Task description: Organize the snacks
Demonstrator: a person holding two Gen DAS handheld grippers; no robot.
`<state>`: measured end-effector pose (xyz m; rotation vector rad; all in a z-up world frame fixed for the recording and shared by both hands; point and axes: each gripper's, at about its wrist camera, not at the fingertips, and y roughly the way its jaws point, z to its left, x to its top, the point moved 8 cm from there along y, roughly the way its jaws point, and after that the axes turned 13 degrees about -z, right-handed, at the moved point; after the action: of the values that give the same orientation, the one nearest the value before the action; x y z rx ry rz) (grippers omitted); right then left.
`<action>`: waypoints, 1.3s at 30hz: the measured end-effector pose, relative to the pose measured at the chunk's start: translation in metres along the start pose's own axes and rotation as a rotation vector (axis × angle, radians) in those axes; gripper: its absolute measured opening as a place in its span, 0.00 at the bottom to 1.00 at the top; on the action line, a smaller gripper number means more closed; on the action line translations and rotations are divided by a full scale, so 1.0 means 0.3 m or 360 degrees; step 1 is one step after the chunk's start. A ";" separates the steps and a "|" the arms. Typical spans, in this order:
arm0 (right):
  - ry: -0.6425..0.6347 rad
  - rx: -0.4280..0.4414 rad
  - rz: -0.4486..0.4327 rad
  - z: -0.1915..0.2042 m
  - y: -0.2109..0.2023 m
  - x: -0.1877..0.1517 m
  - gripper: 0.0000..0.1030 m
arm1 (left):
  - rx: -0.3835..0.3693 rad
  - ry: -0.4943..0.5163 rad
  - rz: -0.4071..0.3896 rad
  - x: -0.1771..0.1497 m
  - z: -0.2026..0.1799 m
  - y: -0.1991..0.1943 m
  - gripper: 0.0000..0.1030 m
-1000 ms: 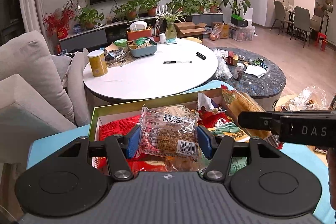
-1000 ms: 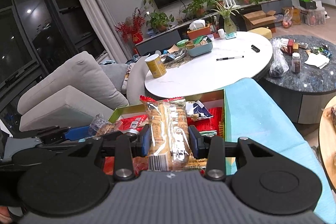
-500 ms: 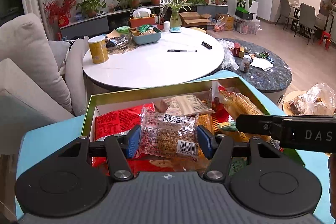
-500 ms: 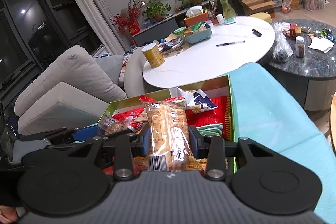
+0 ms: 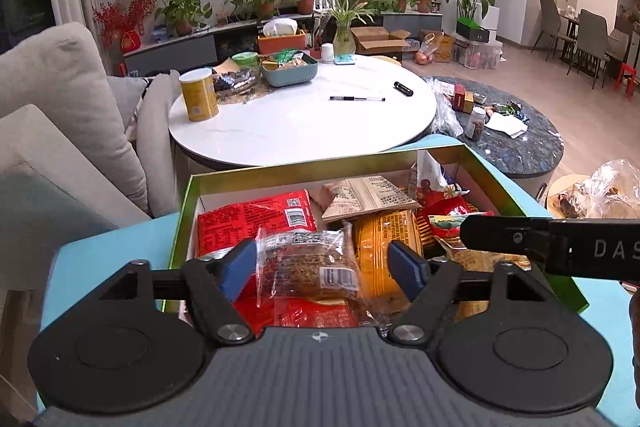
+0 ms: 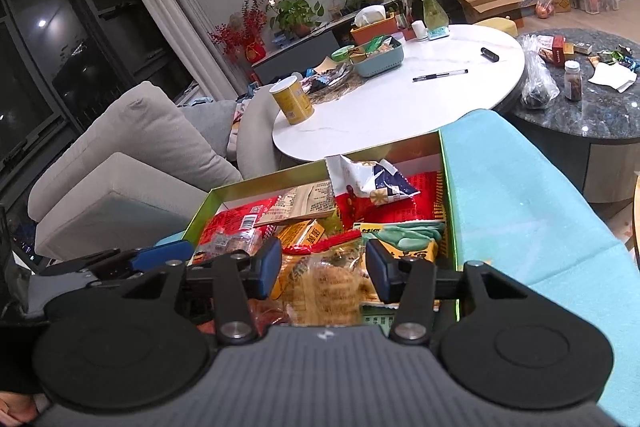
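A green-rimmed box [image 5: 320, 163] full of snack packets sits on a turquoise surface; it also shows in the right wrist view [image 6: 446, 187]. My left gripper [image 5: 324, 265] is open over the box, with a clear packet of brown cake [image 5: 308, 267] lying loose between its blue pads. My right gripper [image 6: 322, 265] is open over the box's right half, with a clear packet of yellow biscuits [image 6: 328, 287] lying below it among the others. The right gripper's arm [image 5: 552, 247] crosses the left wrist view.
A white round table [image 5: 300, 123] with a yellow can [image 5: 198, 99], a pen and a blue tray stands behind the box. A grey sofa [image 5: 60, 115] is at the left. A dark marble table [image 6: 592, 99] with clutter is at the right.
Both grippers came down over the box and opened. The cake packet and the biscuit packet now lie loose in the box.
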<state>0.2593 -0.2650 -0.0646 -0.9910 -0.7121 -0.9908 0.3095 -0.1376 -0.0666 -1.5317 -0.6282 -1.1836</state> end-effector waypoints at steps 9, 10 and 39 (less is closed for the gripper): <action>-0.0004 0.0013 -0.0028 0.026 -0.059 0.006 0.65 | 0.0008 0.0017 -0.0074 0.018 -0.016 -0.089 0.82; -0.0005 0.0014 -0.0036 0.030 -0.070 0.009 0.65 | 0.0018 0.0009 -0.0091 0.023 -0.015 -0.104 0.83; -0.0278 -0.0022 -0.0241 0.180 -0.463 -0.078 0.66 | 0.0258 0.0000 -0.0363 -0.066 -0.050 -0.631 1.00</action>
<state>0.1198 -0.2358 -0.0152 -1.0565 -0.9375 -1.0499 0.1348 -0.0894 -0.0070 -1.3496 -0.8952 -1.2694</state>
